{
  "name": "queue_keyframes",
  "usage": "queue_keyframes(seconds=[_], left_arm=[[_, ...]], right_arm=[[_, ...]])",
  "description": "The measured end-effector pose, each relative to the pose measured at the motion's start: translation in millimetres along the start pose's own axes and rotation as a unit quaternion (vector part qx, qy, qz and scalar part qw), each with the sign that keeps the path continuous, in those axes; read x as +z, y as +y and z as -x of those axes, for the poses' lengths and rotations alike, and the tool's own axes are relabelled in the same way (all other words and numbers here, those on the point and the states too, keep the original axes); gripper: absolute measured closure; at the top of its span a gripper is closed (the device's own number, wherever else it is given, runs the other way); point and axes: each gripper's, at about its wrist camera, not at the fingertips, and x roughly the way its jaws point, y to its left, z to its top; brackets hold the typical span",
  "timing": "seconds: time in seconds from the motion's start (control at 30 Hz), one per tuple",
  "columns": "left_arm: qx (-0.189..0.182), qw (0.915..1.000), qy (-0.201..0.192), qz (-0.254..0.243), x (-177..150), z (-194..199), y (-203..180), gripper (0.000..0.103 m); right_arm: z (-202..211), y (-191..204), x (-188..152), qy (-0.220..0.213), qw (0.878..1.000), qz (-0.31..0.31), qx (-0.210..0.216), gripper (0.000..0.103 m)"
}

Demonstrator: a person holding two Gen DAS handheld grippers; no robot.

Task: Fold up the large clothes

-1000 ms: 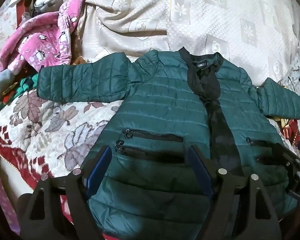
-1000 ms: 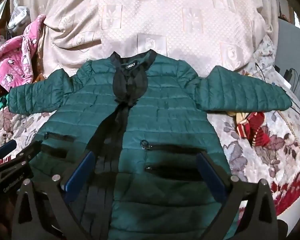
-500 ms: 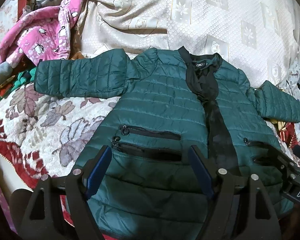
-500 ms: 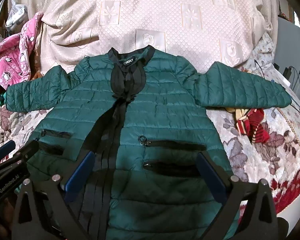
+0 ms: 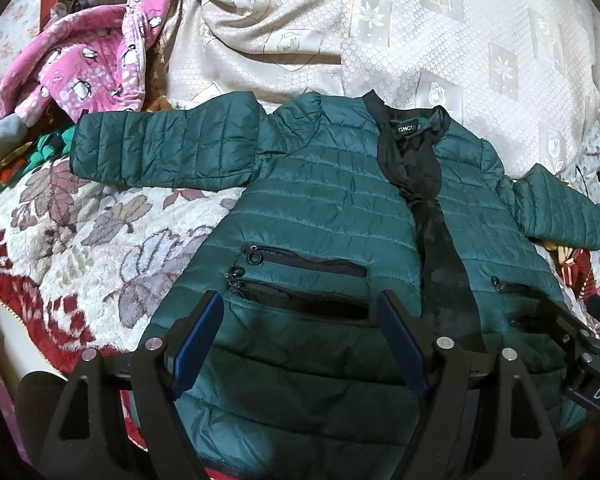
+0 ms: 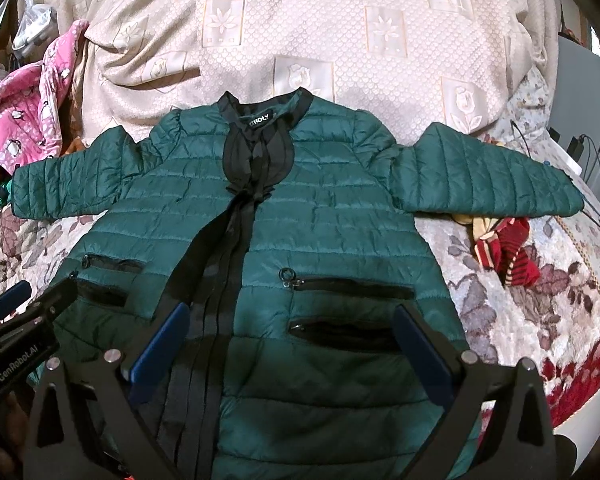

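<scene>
Green quilted jacket [image 5: 324,216] lies flat, front up, on the floral blanket [image 5: 80,248], collar pointing away, hem nearest, sleeves spread sideways. Far left, pink penguin fleece [image 5: 88,60] bunches by the sleeve cuff. Left gripper [image 5: 300,320] hovers over the pockets, fingers wide, empty. Right gripper [image 6: 292,328] likewise spread, empty. A red striped cloth [image 6: 504,248] peeks from under the right sleeve. Hem hidden behind both grippers.

Green puffer jacket [image 5: 324,216] flat on bed [image 5: 80,240], sleeves spread. Left gripper [image 5: 298,344] above hem, jaws apart, nothing between. Pink garment [image 5: 84,68] far left.
</scene>
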Motion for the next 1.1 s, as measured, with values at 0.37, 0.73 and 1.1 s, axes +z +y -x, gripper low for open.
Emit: queue_keyframes(seconds=[0.37,0.73,1.1], left_arm=[[0.002,1.0000,0.002,0.003,-4,-1,3,0.057],[0.010,0.9999,0.007,0.001,-6,-10,6,0.057],[0.016,0.9998,0.015,-0.002,-6,-22,7,0.057]], right_arm=[[-3,3,-3,0.005,1.000,-0.003,0.007,0.000],[-14,3,-3,0.038,0.999,-0.004,0.010,0.000],[-25,3,2,0.037,0.999,0.000,0.001,0.000]])
